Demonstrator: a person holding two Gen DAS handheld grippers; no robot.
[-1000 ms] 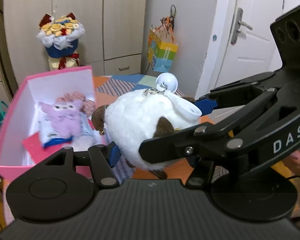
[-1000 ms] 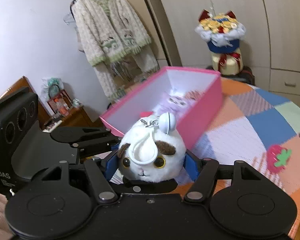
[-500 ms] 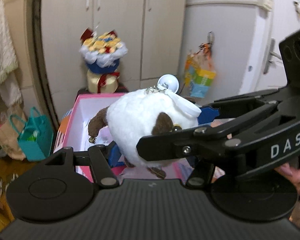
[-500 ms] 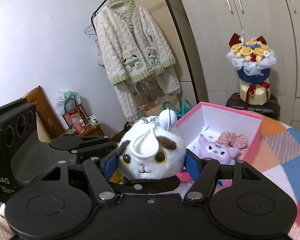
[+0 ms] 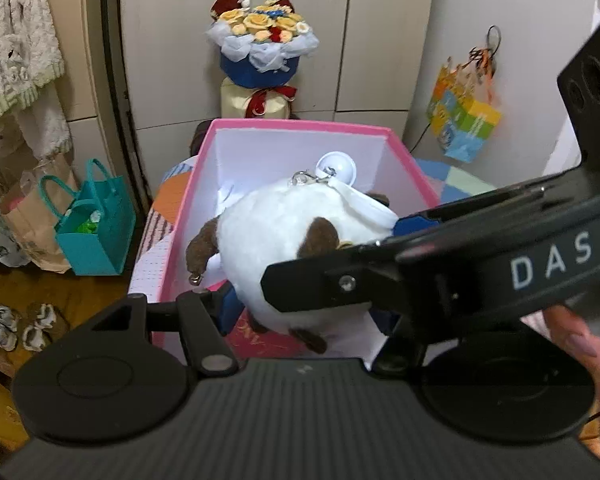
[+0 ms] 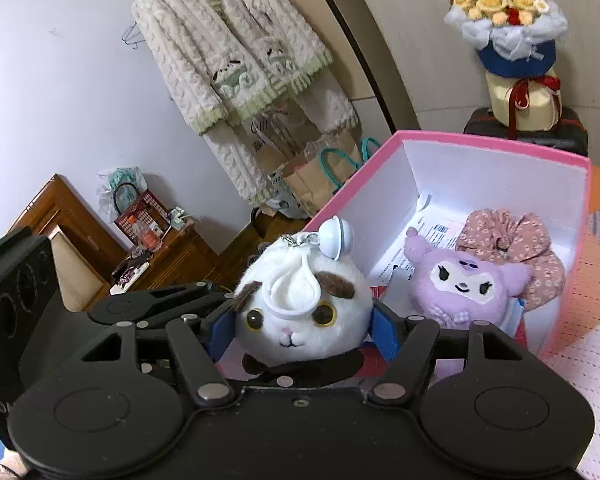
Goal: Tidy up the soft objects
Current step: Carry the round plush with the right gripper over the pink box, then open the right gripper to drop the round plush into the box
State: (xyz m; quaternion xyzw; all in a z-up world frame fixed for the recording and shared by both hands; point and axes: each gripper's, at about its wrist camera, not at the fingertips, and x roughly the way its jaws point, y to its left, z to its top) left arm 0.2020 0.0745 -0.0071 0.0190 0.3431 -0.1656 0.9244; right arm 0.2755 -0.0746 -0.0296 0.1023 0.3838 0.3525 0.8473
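A round white cat plush (image 6: 304, 312) with brown patches, a white loop and a small bell is clamped between the blue pads of my right gripper (image 6: 302, 330). It hangs over the near end of the open pink box (image 6: 496, 148). In the left wrist view the same plush (image 5: 283, 240) sits between the blue pads of my left gripper (image 5: 312, 268), with the right gripper's arm crossing in front. The box rim (image 5: 300, 125) lies just beyond. A purple plush (image 6: 466, 286) and a pink floral scrunchie (image 6: 512, 236) lie inside the box.
A flower bouquet (image 5: 259, 52) stands behind the box against the cupboards. A teal bag (image 5: 95, 228) and paper bags sit on the floor at left. A fluffy cardigan (image 6: 235, 48) hangs on the wall. The box rests on a patchwork bedspread (image 6: 596, 320).
Both grippers have carried the cat plush toward the pink box and lowered it; it now hangs over the box's near end, beside the purple plush.
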